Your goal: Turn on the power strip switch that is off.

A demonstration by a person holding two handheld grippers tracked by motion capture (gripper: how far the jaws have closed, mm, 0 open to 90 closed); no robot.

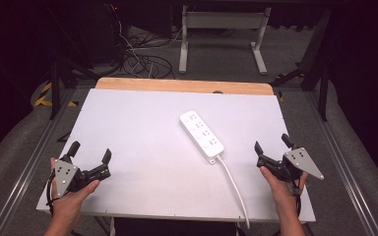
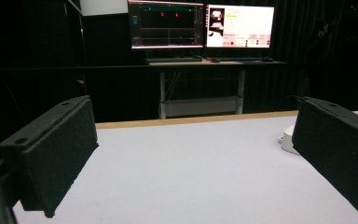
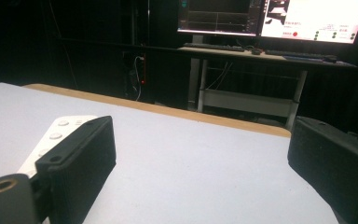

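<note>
The power strip [image 1: 201, 136] is lying mid-counter [image 1: 138, 128], its long axis slanting toward the near right where its cord [image 1: 234, 184] is trailing, nearer the right tongs [image 1: 273, 145] than the left tongs [image 1: 89, 151], both gaping empty.

1. My left tongs [image 1: 90, 151]: black jaws, grey three-cornered plate on top.
2. My right tongs [image 1: 272, 144]: black jaws, grey plate likewise.
3. Power strip [image 1: 201, 136], between my two tongs and nearer the right: white, with a white cable [image 1: 234, 185].
4. Table [image 1: 142, 147] under both tongs: plain white top, with a pale wood strip [image 1: 177, 85] along the edge farthest from my tongs.
5. Floor [image 1: 15, 147] outside my left tongs: grey.
</note>
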